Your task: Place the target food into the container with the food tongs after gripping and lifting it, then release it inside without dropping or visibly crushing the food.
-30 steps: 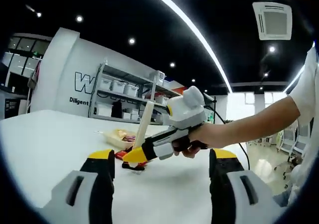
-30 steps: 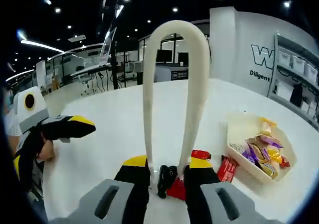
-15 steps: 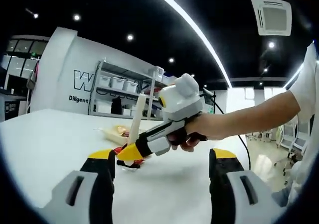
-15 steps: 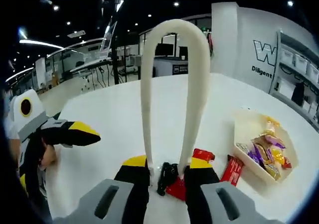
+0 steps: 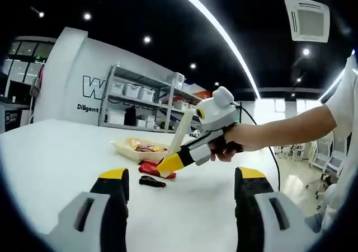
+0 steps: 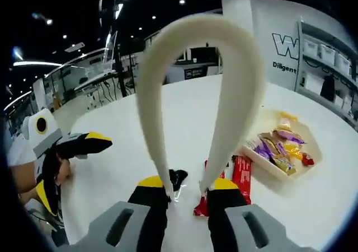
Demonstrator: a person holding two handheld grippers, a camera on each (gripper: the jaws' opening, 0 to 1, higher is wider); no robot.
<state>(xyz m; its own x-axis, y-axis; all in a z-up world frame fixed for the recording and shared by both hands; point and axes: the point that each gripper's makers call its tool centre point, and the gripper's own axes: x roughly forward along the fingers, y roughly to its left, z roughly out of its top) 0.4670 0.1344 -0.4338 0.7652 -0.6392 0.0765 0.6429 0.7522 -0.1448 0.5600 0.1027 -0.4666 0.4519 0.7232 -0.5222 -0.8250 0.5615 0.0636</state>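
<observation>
My right claw (image 6: 183, 186) squeezes the white tongs (image 6: 196, 89) mid-frame; candy tray (image 6: 279, 151) at right. My left claw (image 5: 179, 179) stays wide.

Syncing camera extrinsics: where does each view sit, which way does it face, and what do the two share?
Left gripper view: rides the left gripper, low over the white table; faces the right gripper, the hand and forearm holding it.
Right gripper view: rides the right gripper, looks along its cream tongs; left gripper at left.
Shared: container of candies, red packets, dark packet.
</observation>
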